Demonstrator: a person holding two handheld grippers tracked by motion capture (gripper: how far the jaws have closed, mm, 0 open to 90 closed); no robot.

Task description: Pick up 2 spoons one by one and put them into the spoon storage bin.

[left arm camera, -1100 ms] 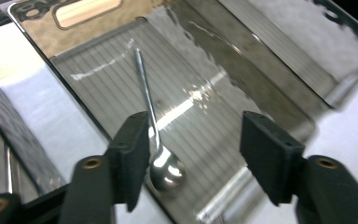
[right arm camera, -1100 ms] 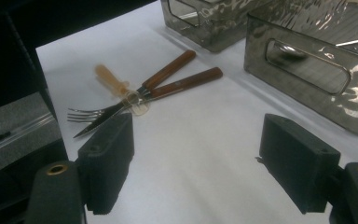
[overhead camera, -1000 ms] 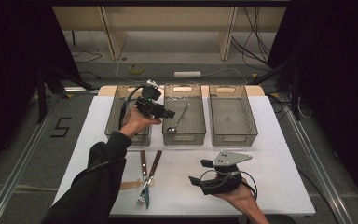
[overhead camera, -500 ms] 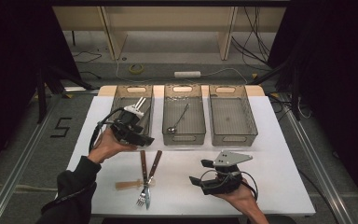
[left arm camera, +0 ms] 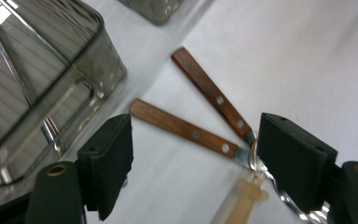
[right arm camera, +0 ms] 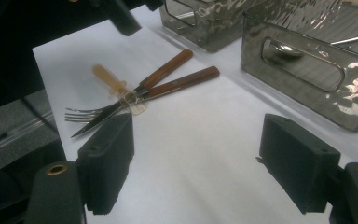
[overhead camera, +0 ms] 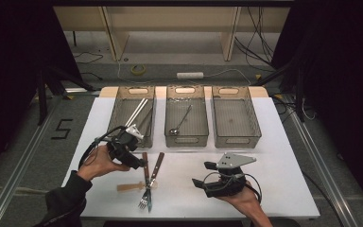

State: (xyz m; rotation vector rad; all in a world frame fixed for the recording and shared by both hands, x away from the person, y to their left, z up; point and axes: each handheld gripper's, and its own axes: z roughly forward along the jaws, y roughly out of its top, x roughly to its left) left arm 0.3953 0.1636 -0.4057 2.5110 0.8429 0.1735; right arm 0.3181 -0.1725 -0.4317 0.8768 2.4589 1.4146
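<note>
**Left gripper open above crossed cutlery**

The left gripper (overhead camera: 139, 163) hung over the white table (overhead camera: 274, 156) with its jaws apart and nothing between the pads; they had just been widening. In the left gripper view its two black jaws framed the bare tabletop and the cutlery below, without touching any of it. The person's left hand (overhead camera: 101, 161) carried it just in front of the left bin (overhead camera: 118, 113).

The right gripper (overhead camera: 201, 175) rested low near the front edge of the table, jaws also wide apart and empty, held in the right hand (overhead camera: 238, 198). In the right gripper view only white tabletop lay between its pads.

The cutlery lay in a small pile in front of the left and middle bins. A knife (overhead camera: 144, 165) and a fork (overhead camera: 152, 178), both with brown wooden handles, crossed each other, handles pointing toward the bins and the metal ends toward the person. A pale spoon (overhead camera: 131, 187) lay under them, crosswise, its handle sticking out to the left. All three touched where they crossed.

Three clear grey bins stood side by side at the back of the table. The left bin held metal chopsticks (overhead camera: 137, 111) lying aslant. The middle bin (overhead camera: 203, 118) held a metal spoon (overhead camera: 179, 122). The right bin (overhead camera: 253, 123) stood beside it.
</note>
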